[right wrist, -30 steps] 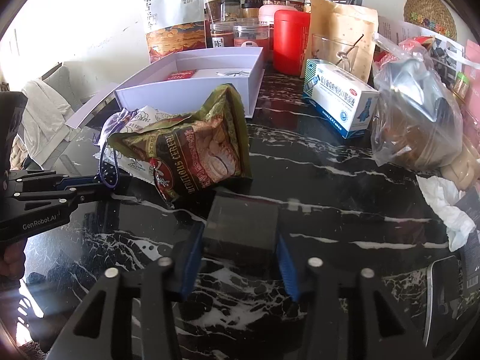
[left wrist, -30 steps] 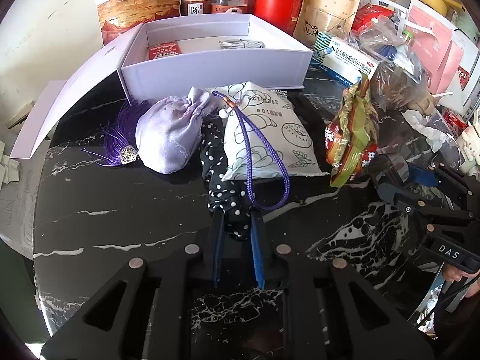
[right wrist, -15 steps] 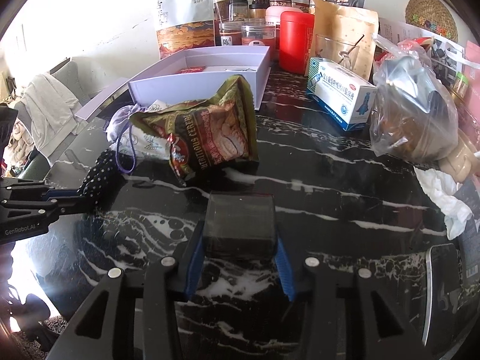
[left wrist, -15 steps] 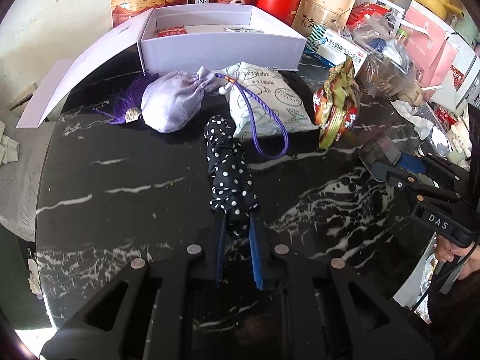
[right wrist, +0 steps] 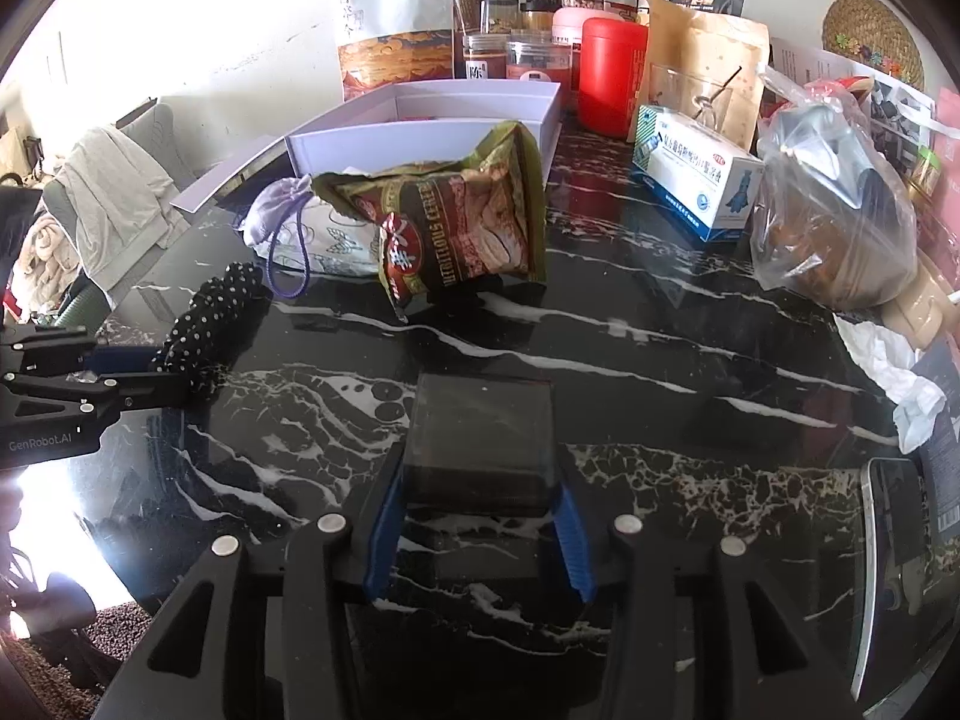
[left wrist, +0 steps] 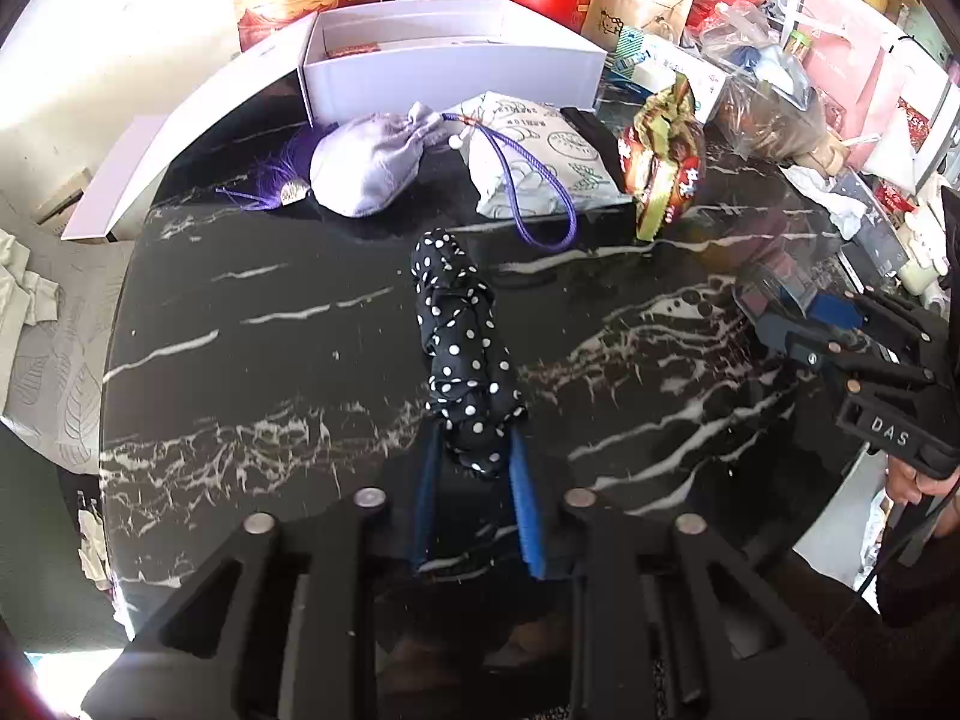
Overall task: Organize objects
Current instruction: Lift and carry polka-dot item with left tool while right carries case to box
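Grippers both loaded: left gripper [left wrist: 477,450] clamps polka-dot cloth [left wrist: 462,342], right gripper [right wrist: 477,501] clamps dark block [right wrist: 480,432], presumably for far white box [left wrist: 450,75].

The worktop [left wrist: 270,360] is black with white marble veins. On it, a cloth roll [left wrist: 462,348] is black with white polka dots, a pouch [left wrist: 366,171] is pale lilac with a purple tassel, a sachet [left wrist: 540,162] is white with green line drawings, and a snack bag [right wrist: 462,228] is olive, brown and red. The open box [left wrist: 450,75] is white; the canister [right wrist: 609,75] behind is red. Each hand-held gripper, left [left wrist: 477,468] and right [right wrist: 477,498], is black with blue pads
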A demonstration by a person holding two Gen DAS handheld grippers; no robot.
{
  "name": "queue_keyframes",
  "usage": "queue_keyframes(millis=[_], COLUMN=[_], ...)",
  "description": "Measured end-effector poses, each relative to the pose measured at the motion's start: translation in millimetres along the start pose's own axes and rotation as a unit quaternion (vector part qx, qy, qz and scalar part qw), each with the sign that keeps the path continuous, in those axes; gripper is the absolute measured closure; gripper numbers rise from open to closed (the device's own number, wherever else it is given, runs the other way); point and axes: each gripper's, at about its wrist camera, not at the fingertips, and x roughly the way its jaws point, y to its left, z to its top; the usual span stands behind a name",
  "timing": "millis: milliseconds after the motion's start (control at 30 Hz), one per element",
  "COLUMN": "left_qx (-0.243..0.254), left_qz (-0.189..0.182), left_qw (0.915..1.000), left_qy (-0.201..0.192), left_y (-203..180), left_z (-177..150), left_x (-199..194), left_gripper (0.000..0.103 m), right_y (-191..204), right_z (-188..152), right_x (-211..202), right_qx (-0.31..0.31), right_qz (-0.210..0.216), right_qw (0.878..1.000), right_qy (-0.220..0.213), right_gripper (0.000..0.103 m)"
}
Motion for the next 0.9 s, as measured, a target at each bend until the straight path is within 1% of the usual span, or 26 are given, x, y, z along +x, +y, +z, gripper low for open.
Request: queue_keyframes(millis=[33,100,133,233,400,500,533,567,600,633,667,700,733,833,900], left_qx=[0.003,0.009,0.007,0.002,0.002,0.001,0.002,0.004,0.007,0.008,0.008,0.006,0.004,0.005,0.005], left_qz=[0.004,0.031,0.041,0.033,0.035,0.034,0.033,0.031,0.030,0.028,0.028,0.027,0.027,0.024,0.019], left_qw=[1.0000,0.9995,0.9991,0.9993,0.9990,0.9991,0.9991,0.9991,0.9991,0.9991,0.9991,0.9992,0.9992,0.9992,0.9994], left_qy=[-0.003,-0.008,-0.011,-0.017,-0.029,-0.027,-0.027,-0.028,-0.030,-0.031,-0.030,-0.030,-0.029,-0.032,-0.029], left_y=[0,-2,-2,0,3,4,4,4,4,4,4,4,4,4,4], left_z=[2,7,10,14,19,23,24,26,26,27,28,29,30,32,34], left_x=[2,7,9,11,12,13,15,17,17,17,18,17,18,20,20], left_gripper=[0.060,0.050,0.049,0.049,0.049,0.049,0.050,0.052,0.056,0.061,0.065,0.074,0.082,0.088,0.089], right_y=[1,2,2,3,1,2,2,2,2,1,0,0,1,1,0], right_z=[0,1,2,5,8,8,7,8,8,8,9,9,9,10,11], right_x=[1,3,4,7,9,9,9,9,8,9,8,8,8,9,8], right_qx=[-0.003,-0.010,-0.012,-0.016,-0.011,-0.012,-0.012,-0.012,-0.012,-0.010,-0.008,-0.008,-0.009,-0.010,-0.010], right_qz=[-0.002,-0.003,-0.004,-0.010,-0.013,-0.014,-0.014,-0.014,-0.015,-0.014,-0.013,-0.013,-0.013,-0.009,-0.007], right_qw=[1.000,1.000,1.000,1.000,1.000,1.000,1.000,1.000,1.000,1.000,1.000,1.000,1.000,1.000,1.000], right_qy=[-0.002,-0.001,-0.001,0.000,-0.001,-0.004,-0.004,-0.005,-0.007,-0.006,-0.007,-0.007,-0.007,-0.004,-0.003], right_gripper=[0.053,0.048,0.046,0.045,0.045,0.045,0.046,0.051,0.056,0.059,0.059,0.059,0.059,0.059,0.059])
